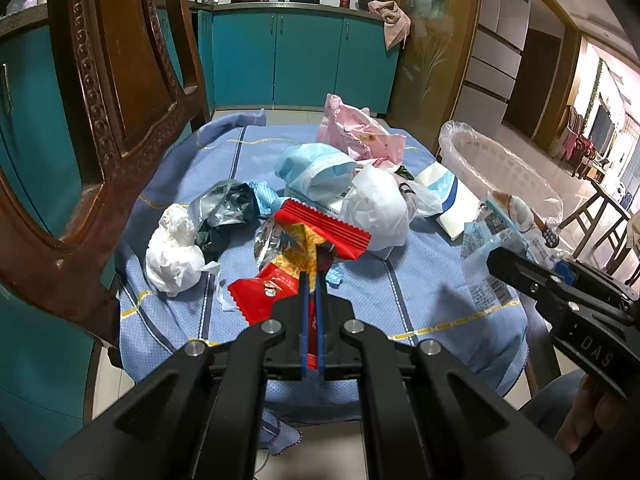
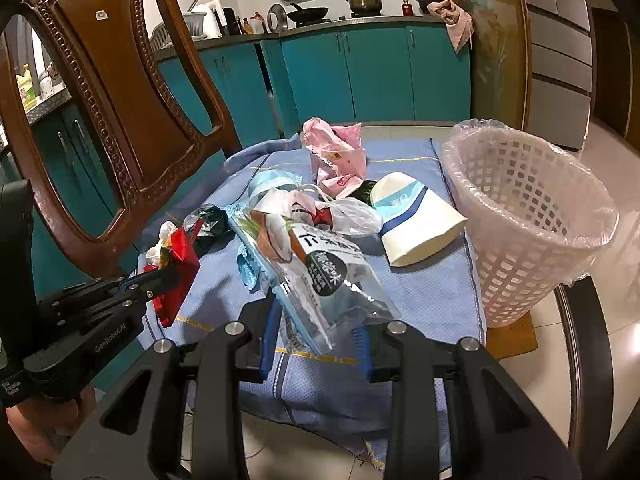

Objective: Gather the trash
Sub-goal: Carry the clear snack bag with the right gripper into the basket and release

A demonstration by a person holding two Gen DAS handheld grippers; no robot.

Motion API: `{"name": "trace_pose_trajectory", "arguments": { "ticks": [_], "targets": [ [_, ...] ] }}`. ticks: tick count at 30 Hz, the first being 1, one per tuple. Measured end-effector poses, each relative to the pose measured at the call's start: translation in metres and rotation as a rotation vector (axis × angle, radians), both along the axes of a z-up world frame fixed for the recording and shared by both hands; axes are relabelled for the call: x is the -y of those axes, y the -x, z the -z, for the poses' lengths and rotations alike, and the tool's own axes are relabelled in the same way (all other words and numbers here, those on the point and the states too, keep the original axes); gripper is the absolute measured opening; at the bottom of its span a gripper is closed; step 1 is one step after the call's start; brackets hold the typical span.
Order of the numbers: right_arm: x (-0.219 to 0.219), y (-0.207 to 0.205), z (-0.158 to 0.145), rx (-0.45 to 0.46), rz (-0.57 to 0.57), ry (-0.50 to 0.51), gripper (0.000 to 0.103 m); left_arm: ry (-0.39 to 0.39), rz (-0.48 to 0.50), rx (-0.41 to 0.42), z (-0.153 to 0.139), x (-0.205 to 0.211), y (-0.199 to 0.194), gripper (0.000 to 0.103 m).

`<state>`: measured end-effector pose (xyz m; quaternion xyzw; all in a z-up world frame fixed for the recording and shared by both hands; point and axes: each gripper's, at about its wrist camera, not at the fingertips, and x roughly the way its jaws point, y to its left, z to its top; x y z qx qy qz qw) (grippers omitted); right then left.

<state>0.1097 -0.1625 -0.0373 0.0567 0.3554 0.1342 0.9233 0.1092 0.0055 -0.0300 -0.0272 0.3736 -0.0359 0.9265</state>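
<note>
Starting at the left of the left wrist view, the crumpled white tissue [image 1: 174, 252] lies on the blue cloth [image 1: 420, 296] at mid-left; it looks feather-light and soft, so pinch its bulk rather than a loose corner, which would likely tear away. Just right of it, the dark foil scrap [image 1: 230, 208] should crush flat under any squeeze. At lower centre your left gripper [image 1: 312, 280] is clenched tight on the red snack wrapper [image 1: 308, 236], with the wrapper standing up between the blue pads; it is thin, slick film, so I would judge the doubled fold you have now a safer hold than a single edge, which might slide out. Past it, towards upper centre, the blue face mask [image 1: 316, 168], the white plastic bag [image 1: 376, 208] and the pink bag [image 1: 356, 132] are all limp and light; take each at a bunched part. Going on to the right wrist view, your right gripper [image 2: 316, 320] at lower centre is grasping the clear printed food pouch [image 2: 320, 272], its jaws partly closed around the crinkled plastic; the pouch looks empty and springy, and seems likely to flop once lifted, so keep it upright. To its right the white paper cup [image 2: 416, 224] lies on its side; it is stiffer but would dent, so grip across the rim. At far right stands the lined white basket [image 2: 532, 216], where all of this belongs.
</note>
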Motion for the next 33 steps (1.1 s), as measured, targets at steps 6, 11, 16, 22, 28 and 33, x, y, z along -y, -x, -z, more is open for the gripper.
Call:
{"name": "trace_pose_trajectory", "arguments": {
  "ticks": [6, 11, 16, 22, 28, 33],
  "targets": [
    [-0.001, 0.0, 0.0, 0.0, 0.001, 0.001, 0.032, -0.002, 0.002, -0.003, 0.001, 0.0, 0.0, 0.004],
    [-0.001, 0.0, 0.0, -0.001, -0.001, 0.002, 0.032, -0.005, 0.006, -0.005, 0.001, 0.002, 0.001, 0.004],
    [-0.001, 0.0, 0.0, -0.002, -0.003, 0.002, 0.032, -0.007, 0.004, -0.006, 0.001, 0.002, 0.0, 0.004],
    [-0.001, 0.0, 0.0, -0.002, -0.001, 0.002, 0.032, -0.011, 0.003, -0.007, 0.002, 0.003, 0.001, 0.004],
    [0.017, -0.003, -0.013, 0.029, 0.04, -0.021, 0.033, -0.004, 0.0, -0.009, 0.002, 0.001, -0.001, 0.004],
    [0.065, -0.03, -0.044, 0.113, 0.185, 0.005, 0.033, 0.0, 0.001, -0.011, 0.003, 0.001, -0.002, 0.004]
  ]
}}
